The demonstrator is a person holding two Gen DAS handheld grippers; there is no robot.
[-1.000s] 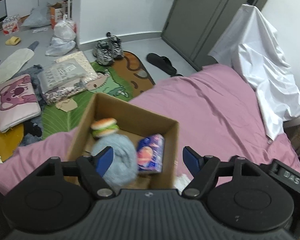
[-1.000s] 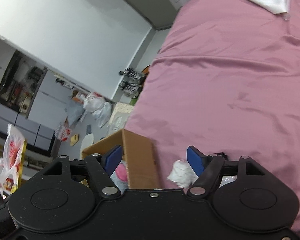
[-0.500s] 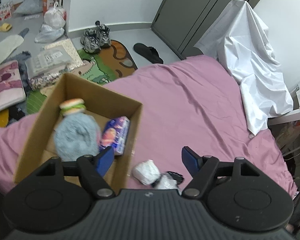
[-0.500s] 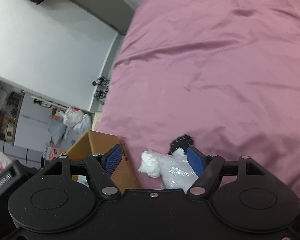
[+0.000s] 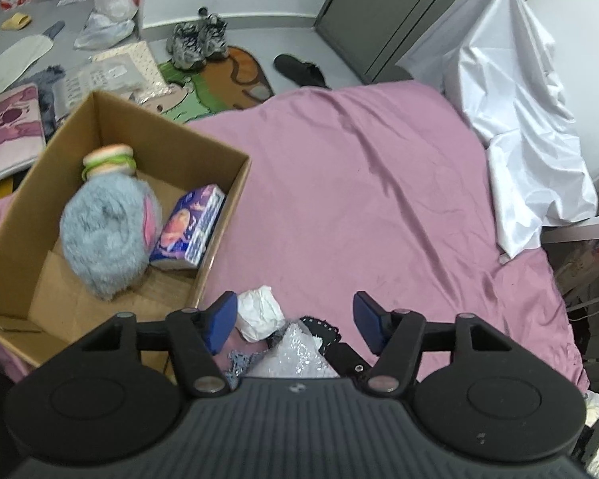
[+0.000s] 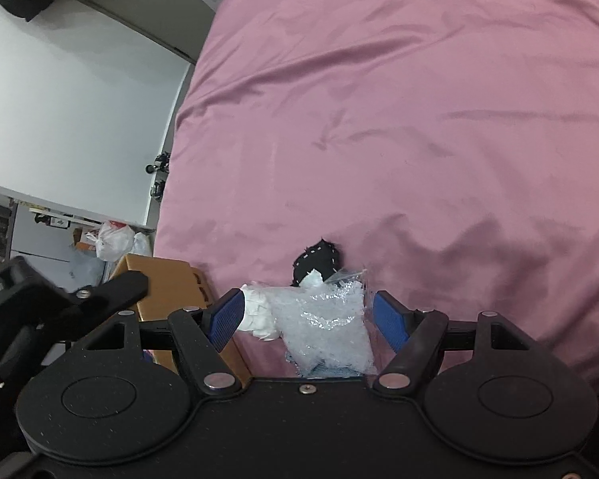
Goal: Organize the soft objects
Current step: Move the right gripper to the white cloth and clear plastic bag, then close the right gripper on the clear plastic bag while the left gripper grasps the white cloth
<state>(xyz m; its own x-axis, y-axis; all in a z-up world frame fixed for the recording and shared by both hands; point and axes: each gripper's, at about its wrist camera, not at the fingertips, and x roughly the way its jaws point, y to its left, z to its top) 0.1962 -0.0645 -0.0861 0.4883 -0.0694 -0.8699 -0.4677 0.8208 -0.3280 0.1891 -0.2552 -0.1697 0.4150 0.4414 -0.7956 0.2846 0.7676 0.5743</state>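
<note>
A cardboard box [image 5: 223, 199] sits on the pink bed [image 5: 359, 199]. It holds a burger plush [image 5: 110, 159], a grey fluffy plush [image 5: 104, 239] and a tissue pack [image 5: 189, 227]. Right of the box lies a small pile: a crumpled white wad [image 5: 259, 313], a clear plastic bag [image 5: 295, 353] and a black fabric piece [image 5: 323, 329]. My left gripper [image 5: 295, 321] hangs over this pile with its jaws closing, and its pads press on nothing. My right gripper [image 6: 309, 317] stands open around the plastic bag [image 6: 327, 319]. The white wad [image 6: 259, 315] is by its left pad and the black piece [image 6: 317, 261] lies just beyond.
A white sheet [image 5: 519, 119] drapes the bed's far right corner. Shoes [image 5: 197, 40], a slipper [image 5: 299, 70], bags and cushions litter the floor past the box. The left gripper's body [image 6: 40, 307] crowds the right wrist view beside the box [image 6: 167, 279].
My left gripper has moved right, from above the box to the pile beside it, and its jaws have narrowed. My right gripper has sunk toward the pile, and the bag now lies between its fingers.
</note>
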